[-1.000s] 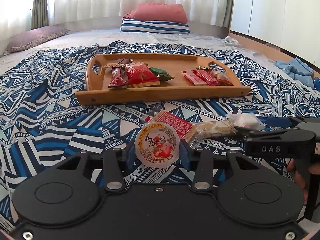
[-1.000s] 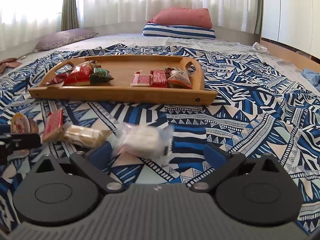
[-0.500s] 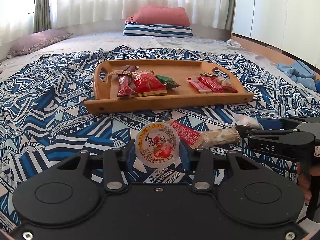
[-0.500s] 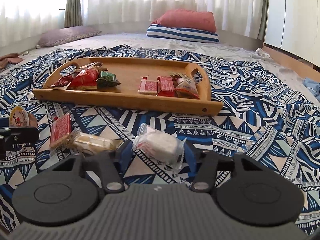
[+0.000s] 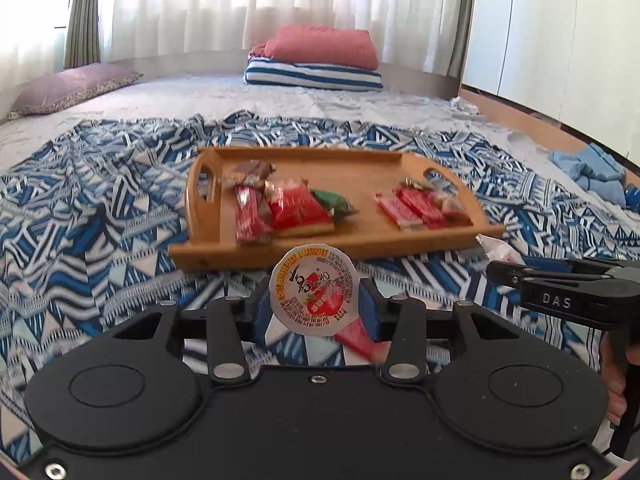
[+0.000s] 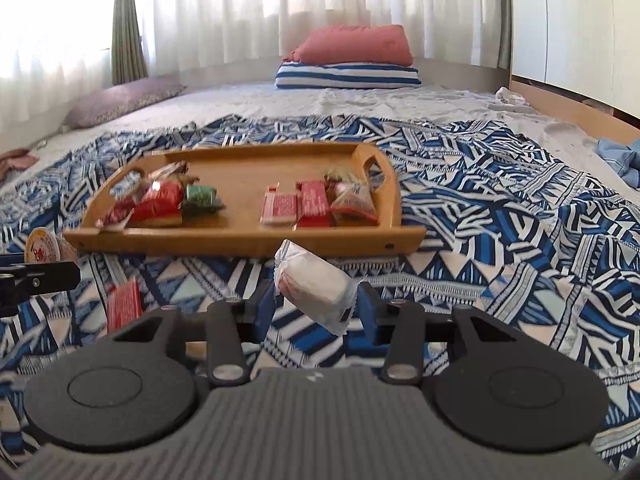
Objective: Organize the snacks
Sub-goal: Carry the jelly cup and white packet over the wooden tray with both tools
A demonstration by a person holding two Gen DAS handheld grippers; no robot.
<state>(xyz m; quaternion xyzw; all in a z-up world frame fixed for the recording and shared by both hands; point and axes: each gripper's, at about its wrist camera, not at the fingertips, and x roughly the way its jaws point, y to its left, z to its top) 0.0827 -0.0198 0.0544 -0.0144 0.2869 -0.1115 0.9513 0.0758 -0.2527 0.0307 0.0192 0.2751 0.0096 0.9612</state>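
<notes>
My left gripper (image 5: 314, 308) is shut on a round jelly cup (image 5: 313, 289) with a red and yellow lid, held above the blanket in front of the wooden tray (image 5: 340, 244). My right gripper (image 6: 314, 306) is shut on a white wrapped snack (image 6: 314, 286), also lifted, in front of the tray (image 6: 248, 240). The tray holds several red and green snack packets in a left group (image 5: 280, 208) and a right group (image 5: 416, 206). A red packet (image 6: 124, 306) lies on the blanket below. The jelly cup also shows at the left of the right wrist view (image 6: 44, 246).
The tray sits on a blue and white patterned blanket (image 6: 500, 220) on a bed. Pillows (image 5: 316, 60) lie at the far end by the curtains. A purple cushion (image 5: 72, 90) is at the far left. Blue cloth (image 5: 592, 172) lies at the right edge.
Both grippers have risen and moved toward the tray with their snacks. The right gripper closed on the white snack and lifted it. The loose packets on the blanket dropped low in view.
</notes>
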